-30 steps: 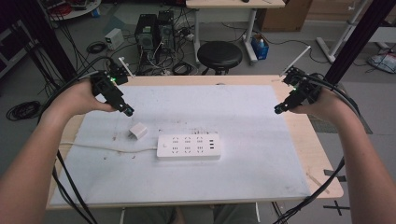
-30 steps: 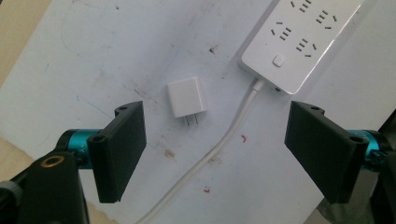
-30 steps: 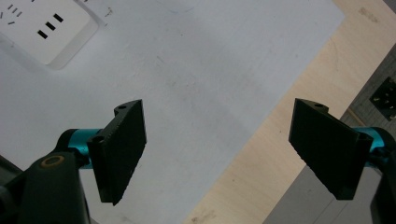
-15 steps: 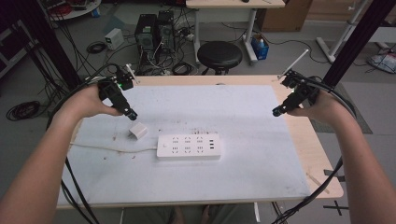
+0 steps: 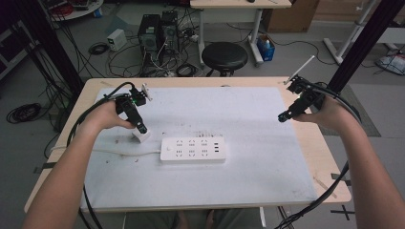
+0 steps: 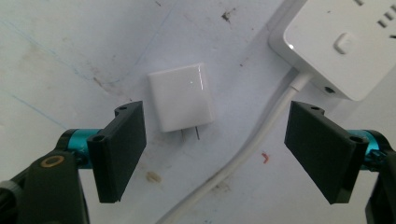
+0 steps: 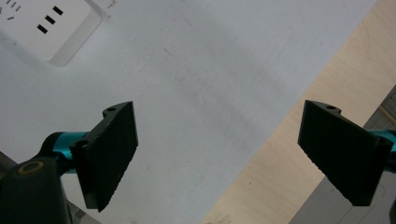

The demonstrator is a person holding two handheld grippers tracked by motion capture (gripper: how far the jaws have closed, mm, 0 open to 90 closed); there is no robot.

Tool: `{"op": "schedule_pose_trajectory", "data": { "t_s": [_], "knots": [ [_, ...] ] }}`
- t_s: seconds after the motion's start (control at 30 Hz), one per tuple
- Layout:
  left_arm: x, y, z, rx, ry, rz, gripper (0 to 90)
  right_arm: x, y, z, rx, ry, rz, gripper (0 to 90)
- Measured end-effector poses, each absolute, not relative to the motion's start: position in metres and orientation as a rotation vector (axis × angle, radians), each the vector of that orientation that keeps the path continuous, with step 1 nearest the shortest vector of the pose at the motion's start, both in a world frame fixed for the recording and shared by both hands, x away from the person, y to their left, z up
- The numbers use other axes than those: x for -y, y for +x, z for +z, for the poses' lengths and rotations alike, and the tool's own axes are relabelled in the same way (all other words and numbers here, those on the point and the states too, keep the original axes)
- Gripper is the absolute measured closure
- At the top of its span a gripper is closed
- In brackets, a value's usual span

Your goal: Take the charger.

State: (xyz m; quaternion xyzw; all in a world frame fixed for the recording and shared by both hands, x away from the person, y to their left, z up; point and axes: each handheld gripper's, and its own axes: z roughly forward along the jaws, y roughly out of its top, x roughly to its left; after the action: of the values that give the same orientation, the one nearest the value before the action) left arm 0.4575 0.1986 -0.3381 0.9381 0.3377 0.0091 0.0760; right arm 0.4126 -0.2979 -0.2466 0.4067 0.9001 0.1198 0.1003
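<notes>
Now my left gripper [image 6: 212, 154] hangs just above the white charger plug [image 6: 182, 96], its jaws spread wide with nothing between them; the plug lies flat on the white mat [image 5: 248, 109], its two metal prongs pointing back toward me in the left gripper view, and it sits nearer my left jaw than my right; the power strip's cable [image 6: 261, 135] runs through the gap on the other side, just beside the plug but apart from it. From the high view I see the plug [image 5: 140, 135] just left of the power strip [image 5: 193, 150], near it yet not touching; my right gripper [image 5: 282, 116] waits well apart over the right part of the mat, jaws likewise spread and holding nothing. I judge this to be the reach for the plug, the grasp not yet made; the next move, I think, calls for shifting left so the plug centres between the jaws and the cable stays outside them, then lowering and closing on the plug's two flat sides; catching the cable along with it seems the main risk.
</notes>
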Motion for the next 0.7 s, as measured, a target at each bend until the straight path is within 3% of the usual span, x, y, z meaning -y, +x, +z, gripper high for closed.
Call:
{"op": "schedule_pose_trajectory", "data": {
  "t_s": [0.7],
  "knots": [
    [-0.204, 0.471, -0.396, -1.077, 2.864, -0.036, 21.3, 0.303, 0.410, -0.252, -2.645, 1.212, 0.348, 11.6]
  ]
}}
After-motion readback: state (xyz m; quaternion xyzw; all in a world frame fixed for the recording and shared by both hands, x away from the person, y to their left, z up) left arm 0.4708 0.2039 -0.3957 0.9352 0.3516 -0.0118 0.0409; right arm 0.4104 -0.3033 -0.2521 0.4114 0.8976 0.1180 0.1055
